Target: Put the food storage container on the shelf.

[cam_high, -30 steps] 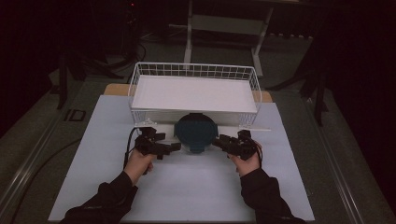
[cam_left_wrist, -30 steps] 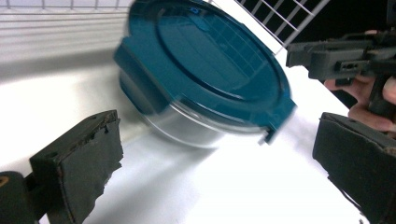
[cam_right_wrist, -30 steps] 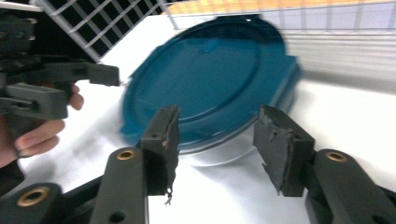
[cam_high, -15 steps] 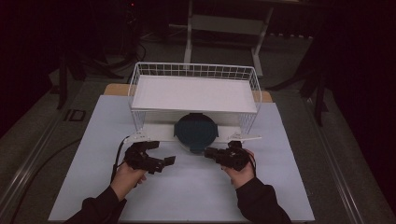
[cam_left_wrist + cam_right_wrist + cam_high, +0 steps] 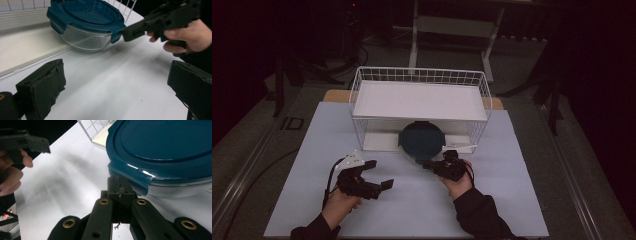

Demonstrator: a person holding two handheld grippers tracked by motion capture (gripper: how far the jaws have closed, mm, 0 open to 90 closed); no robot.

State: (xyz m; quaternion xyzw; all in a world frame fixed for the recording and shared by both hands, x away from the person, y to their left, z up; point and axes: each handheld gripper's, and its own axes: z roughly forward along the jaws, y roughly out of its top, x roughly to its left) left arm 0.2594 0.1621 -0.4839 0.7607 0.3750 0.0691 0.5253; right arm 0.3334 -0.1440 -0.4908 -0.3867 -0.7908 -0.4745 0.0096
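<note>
A round glass container with a teal clip-on lid (image 5: pixel 422 140) (image 5: pixel 87 22) (image 5: pixel 170 150) sits on the white table, half under the front of a wire basket (image 5: pixel 419 75). My right gripper (image 5: pixel 428 165) (image 5: pixel 120 186) is shut with nothing between its jaws, and its tips rest against a teal latch tab at the lid's near edge. That same gripper (image 5: pixel 125 33) touches the tab in the left gripper view. My left gripper (image 5: pixel 379 174) (image 5: pixel 117 87) is open above bare table, to the near left and apart from the container.
The white wire basket holds a flat white board (image 5: pixel 419 100) and stands on a wooden piece at the table's back. A white mat (image 5: pixel 512 200) covers the table. The floor and dark stands lie beyond.
Both hands have drawn back from the container's sides toward the person. The left gripper moved farther away and now stands open. The right one stays by the lid's tab.
</note>
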